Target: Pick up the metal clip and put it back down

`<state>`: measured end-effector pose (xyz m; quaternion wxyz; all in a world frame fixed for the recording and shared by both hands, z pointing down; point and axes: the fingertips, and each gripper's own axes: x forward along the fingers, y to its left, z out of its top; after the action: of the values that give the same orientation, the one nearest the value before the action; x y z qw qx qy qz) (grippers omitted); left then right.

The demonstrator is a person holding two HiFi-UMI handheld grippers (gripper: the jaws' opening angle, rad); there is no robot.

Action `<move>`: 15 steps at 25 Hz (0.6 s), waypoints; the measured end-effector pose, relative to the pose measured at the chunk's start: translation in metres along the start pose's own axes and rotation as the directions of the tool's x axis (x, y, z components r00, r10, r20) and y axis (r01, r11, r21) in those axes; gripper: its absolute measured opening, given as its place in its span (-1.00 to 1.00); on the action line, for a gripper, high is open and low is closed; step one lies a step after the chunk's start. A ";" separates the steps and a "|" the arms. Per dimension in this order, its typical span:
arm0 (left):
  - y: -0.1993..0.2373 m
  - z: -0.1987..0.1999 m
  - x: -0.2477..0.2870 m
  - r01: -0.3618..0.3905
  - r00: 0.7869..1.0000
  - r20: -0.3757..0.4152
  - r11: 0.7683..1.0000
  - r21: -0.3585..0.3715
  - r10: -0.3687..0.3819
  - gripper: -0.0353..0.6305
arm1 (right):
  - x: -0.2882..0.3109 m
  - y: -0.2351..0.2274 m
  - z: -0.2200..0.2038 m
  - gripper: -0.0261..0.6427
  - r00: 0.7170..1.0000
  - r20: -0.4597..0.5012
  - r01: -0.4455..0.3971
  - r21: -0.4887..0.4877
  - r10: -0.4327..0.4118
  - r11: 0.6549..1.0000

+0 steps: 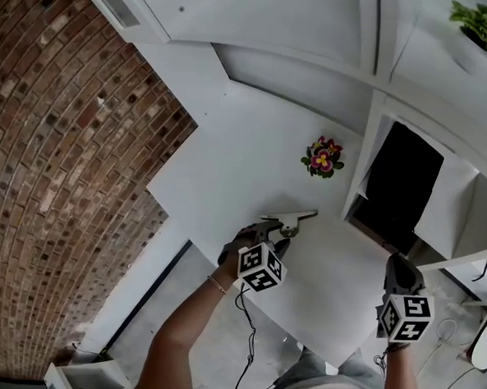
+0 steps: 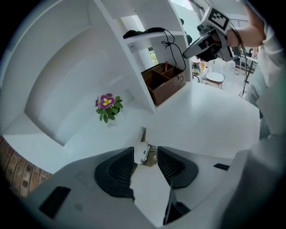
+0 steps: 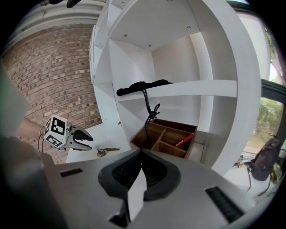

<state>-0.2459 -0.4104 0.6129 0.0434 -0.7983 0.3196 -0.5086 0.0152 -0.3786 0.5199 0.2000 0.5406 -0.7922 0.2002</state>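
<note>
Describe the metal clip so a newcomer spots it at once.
Find the white table before the white shelving. Near its front, the metal clip lies at the jaw tips of the left gripper. It is small, flat and silvery, unlike the purple flowers standing farther back.

Metal clip [image 1: 287, 219] (silvery) lies flat on tabletop [image 1: 228, 172].

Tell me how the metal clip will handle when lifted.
The clip looks small, thin and metal, so it is probably stiff and light. Its shiny surface may slip in the left claw. Lying flat, it likely won't roll.
</note>
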 end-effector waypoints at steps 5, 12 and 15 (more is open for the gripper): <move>-0.003 -0.013 0.021 0.056 0.996 -0.073 0.990 0.126 -0.048 -0.40 | -0.001 -0.002 -0.013 -0.92 1.000 -0.027 0.012 0.011 -0.012 1.000; -0.007 -0.020 0.045 0.128 0.986 -0.132 0.971 0.203 -0.102 -0.41 | -0.002 -0.007 -0.028 -0.92 0.998 -0.057 0.032 0.039 -0.030 0.999; -0.007 -0.021 0.050 0.142 0.984 -0.139 0.969 0.201 -0.115 -0.44 | -0.001 -0.009 -0.032 -0.92 0.998 -0.060 0.038 0.049 -0.035 0.998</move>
<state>-0.2466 -0.4274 0.6655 0.0741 -0.7745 0.2136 -0.5909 0.0271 -0.3633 0.5471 0.2133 0.5536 -0.7707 0.2324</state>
